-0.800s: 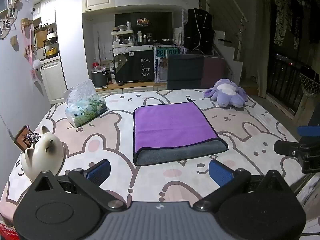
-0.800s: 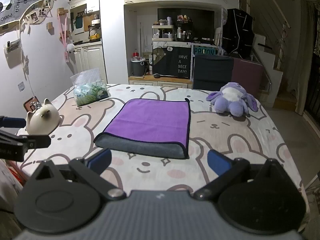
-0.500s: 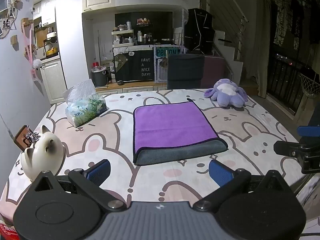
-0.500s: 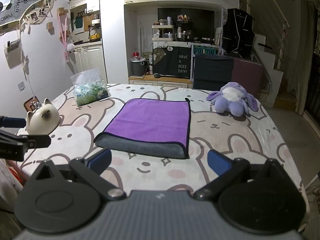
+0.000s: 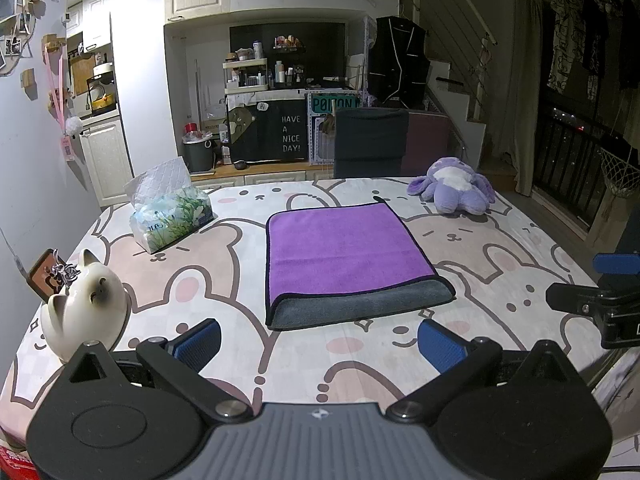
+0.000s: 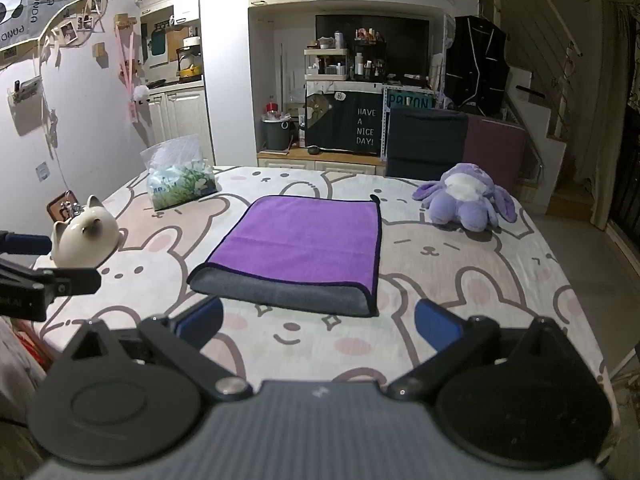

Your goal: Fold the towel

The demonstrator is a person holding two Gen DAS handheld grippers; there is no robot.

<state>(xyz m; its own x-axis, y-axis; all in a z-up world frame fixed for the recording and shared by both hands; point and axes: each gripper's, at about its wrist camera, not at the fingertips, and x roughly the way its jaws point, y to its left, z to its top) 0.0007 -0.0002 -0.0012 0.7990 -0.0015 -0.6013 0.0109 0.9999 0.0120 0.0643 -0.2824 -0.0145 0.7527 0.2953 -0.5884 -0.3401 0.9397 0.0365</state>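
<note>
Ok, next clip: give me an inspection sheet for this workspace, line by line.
Surface: table under a bunny-print cloth.
Job's things: purple towel, folded flat, grey underside showing along its near edge, untouched.
Clutter: tissue pack far left; white cat figurine near left; purple plush toy far right.
Grippers: left gripper and right gripper open, fingers at the near edge, short of the towel.
Cables: nothing seen.
Surroundings: dim room; kitchen shelving, stairs, HAVE A NICE DAY sign.
</note>
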